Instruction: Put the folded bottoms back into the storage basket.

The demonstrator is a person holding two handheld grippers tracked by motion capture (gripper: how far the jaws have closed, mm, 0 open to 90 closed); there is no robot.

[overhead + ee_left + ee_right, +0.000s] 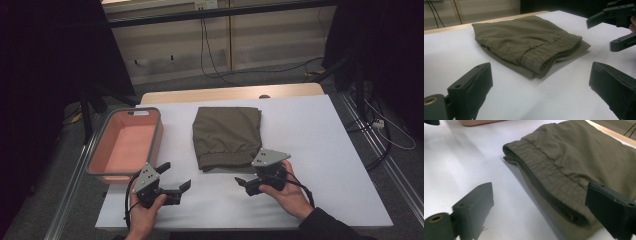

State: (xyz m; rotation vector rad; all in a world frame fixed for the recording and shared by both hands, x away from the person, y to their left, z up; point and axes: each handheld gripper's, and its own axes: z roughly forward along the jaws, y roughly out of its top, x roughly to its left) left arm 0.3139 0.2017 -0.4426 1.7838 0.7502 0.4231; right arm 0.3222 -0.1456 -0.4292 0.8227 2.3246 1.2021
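Two grippers hover just short of the folded olive garment [227, 137], neither touching it, so the handling looks barely begun. The garment lies folded on the white tabletop [310, 150], its elastic waistband toward the person. The left gripper [175, 176], jaws wide, sits off the garment's near-left corner. The right gripper [246, 181], jaws also spread, hangs by its near-right corner. Left of the garment, the pink bin [125, 145] stands empty; nothing is grasped yet.

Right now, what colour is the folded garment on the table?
Olive green, plain; the folded garment shows best in the left gripper view.
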